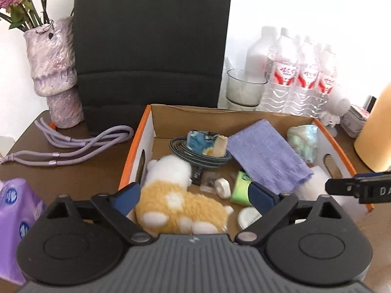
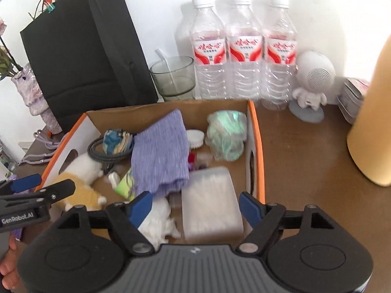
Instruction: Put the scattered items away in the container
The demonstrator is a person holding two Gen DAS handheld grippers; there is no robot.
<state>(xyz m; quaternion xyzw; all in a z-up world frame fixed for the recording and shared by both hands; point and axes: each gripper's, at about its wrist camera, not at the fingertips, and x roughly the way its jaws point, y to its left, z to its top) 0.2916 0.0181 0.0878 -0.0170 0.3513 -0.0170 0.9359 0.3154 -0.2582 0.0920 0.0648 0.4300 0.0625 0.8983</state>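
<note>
a dark brown table (image 2: 305, 151) stands against a bright white wall (image 2: 158, 12), perhaps daylit.

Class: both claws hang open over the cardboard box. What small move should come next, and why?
Probably swing the left claw left toward the purple cord. Both claws are open and hold nothing, the plush toy already lies in the box, and the cord lies loose on the table beside it.

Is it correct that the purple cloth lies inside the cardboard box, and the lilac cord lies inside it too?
Not quite. The purple cloth is inside the cardboard box, but the lilac cord lies outside it on the table, left of the box, as the left wrist view shows.
</note>
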